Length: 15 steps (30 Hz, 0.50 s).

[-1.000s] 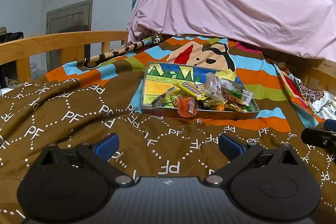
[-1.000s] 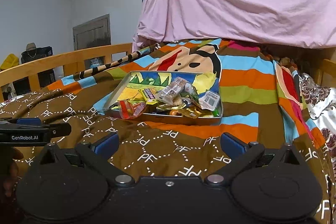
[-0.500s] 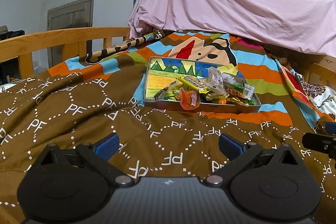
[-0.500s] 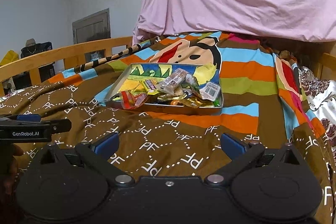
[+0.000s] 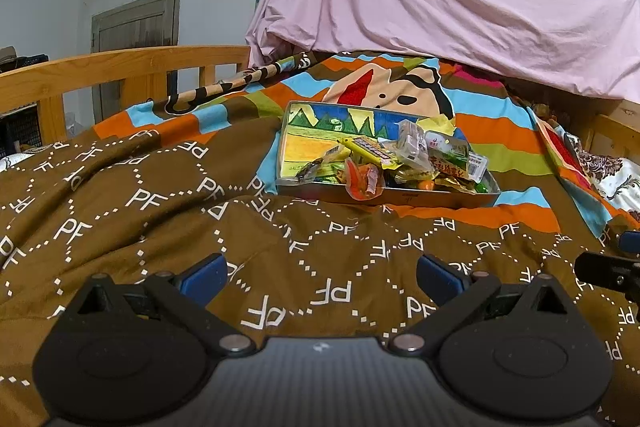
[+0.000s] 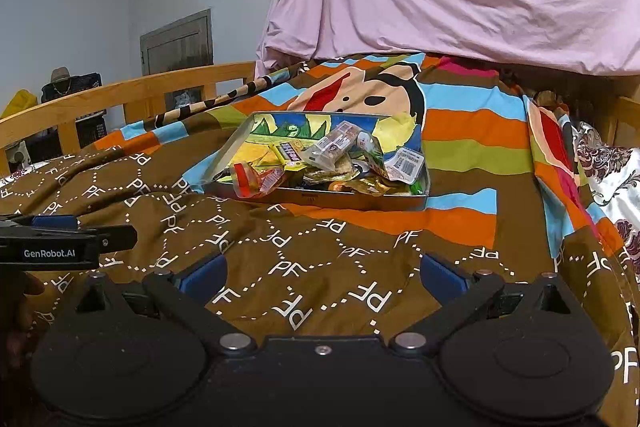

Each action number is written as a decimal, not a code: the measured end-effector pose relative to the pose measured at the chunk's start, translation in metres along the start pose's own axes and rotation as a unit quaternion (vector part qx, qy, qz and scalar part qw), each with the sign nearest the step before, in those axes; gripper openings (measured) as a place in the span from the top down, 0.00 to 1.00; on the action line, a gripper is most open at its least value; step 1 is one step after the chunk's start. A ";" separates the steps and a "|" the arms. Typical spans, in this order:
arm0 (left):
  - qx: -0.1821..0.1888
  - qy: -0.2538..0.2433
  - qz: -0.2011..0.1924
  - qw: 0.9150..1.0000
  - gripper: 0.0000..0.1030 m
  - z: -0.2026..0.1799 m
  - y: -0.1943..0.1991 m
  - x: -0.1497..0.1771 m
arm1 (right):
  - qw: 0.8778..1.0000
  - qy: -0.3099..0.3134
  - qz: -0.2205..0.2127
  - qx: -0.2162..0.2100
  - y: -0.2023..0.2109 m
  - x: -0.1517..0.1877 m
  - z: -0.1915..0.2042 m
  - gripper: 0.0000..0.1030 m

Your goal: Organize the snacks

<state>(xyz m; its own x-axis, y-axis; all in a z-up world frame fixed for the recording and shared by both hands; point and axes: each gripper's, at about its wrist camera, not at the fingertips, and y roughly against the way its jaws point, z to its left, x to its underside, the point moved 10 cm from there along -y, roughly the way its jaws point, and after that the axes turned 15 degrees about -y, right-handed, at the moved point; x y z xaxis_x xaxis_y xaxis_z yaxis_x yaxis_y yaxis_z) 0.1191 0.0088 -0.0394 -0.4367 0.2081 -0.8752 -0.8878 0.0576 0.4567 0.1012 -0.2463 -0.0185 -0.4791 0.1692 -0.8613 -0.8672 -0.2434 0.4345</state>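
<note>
A shallow metal tin (image 5: 436, 197) with a painted inside lies on the bed blanket and holds a loose heap of wrapped snacks (image 5: 404, 163). An orange packet (image 5: 362, 181) hangs over its near rim. The tin (image 6: 360, 201) and the snack heap (image 6: 332, 163) also show in the right wrist view. My left gripper (image 5: 320, 277) is open and empty, well short of the tin. My right gripper (image 6: 322, 277) is open and empty, also short of the tin and to the right of the left one.
A brown patterned blanket (image 5: 160, 227) covers the near bed, and a striped cartoon blanket (image 5: 500, 131) lies behind the tin. A wooden bed rail (image 5: 100, 75) runs along the left. A pink sheet (image 5: 440, 7) drapes over the back.
Both grippers have moved forward toward the tin, which looks slightly larger and lower in both views. Both stay open.
</note>
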 end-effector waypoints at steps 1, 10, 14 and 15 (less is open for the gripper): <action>0.000 0.000 0.000 1.000 0.00 0.000 0.000 0.000 | 1.000 0.000 0.000 0.000 0.000 0.000 0.000 0.01; 0.001 0.000 0.001 1.000 0.00 -0.001 0.000 0.001 | 1.000 0.000 0.000 0.000 0.000 0.000 0.000 0.01; 0.002 0.000 0.002 1.000 0.00 -0.001 0.000 0.002 | 1.000 0.001 0.001 0.000 -0.001 0.001 0.000 0.01; 0.002 0.000 0.002 1.000 0.00 -0.001 0.000 0.002 | 1.000 0.001 0.001 0.000 -0.001 0.002 0.000 0.01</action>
<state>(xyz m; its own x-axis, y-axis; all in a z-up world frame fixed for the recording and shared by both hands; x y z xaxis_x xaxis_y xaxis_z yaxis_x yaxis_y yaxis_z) 0.1180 0.0085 -0.0414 -0.4394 0.2085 -0.8737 -0.8859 0.0602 0.4599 0.1013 -0.2457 -0.0203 -0.4812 0.1672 -0.8605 -0.8658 -0.2444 0.4367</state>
